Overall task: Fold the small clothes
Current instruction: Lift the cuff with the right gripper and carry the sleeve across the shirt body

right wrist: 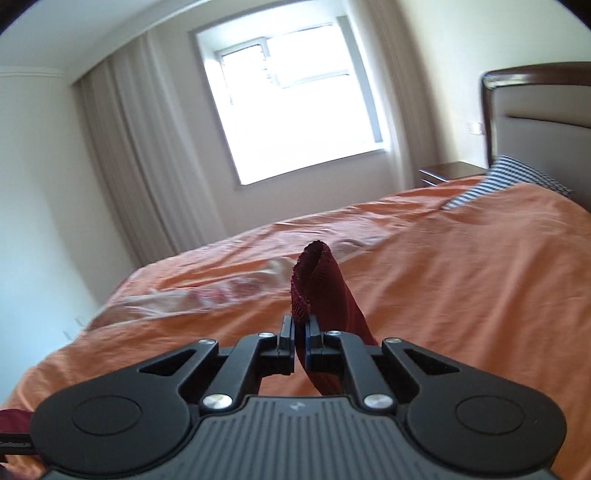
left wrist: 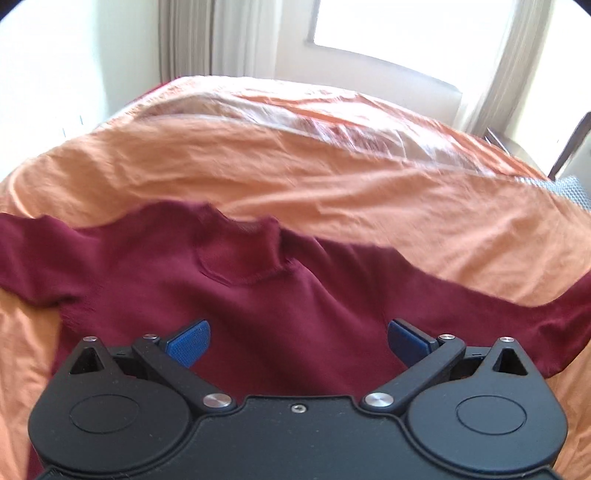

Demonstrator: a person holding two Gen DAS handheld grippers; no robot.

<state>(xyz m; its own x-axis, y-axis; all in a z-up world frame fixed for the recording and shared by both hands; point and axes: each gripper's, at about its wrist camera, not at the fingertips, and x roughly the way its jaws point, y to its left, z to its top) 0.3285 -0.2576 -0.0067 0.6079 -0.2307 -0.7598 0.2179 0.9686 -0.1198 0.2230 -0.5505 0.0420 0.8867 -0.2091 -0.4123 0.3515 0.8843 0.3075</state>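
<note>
Looking down from the left wrist, the left gripper (left wrist: 298, 341) hangs with its blue pads (left wrist: 189, 343) spread wide and nothing between them, just above the chest of a dark red sweater (left wrist: 258, 295) that lies face up on the orange bedspread (left wrist: 332, 177). The sweater's collar (left wrist: 240, 254) points away from the gripper toward the window (left wrist: 406, 26), and its long axis across the sleeves runs side to side, one sleeve (left wrist: 33, 247) flat at the picture's left, the other (left wrist: 517, 314) rising off toward the right edge. From the right wrist, the right gripper (right wrist: 302, 332) is clamped narrow on a sleeve cuff (right wrist: 317, 280), which stands up beyond the pads. Ahead lies open bedspread (right wrist: 443, 277) up to a striped pillow (right wrist: 509, 177) and headboard (right wrist: 535, 110). The held sleeve likely folds inward across the chest, so the right hand seems the one to act; plenty of flat room remains.
</note>
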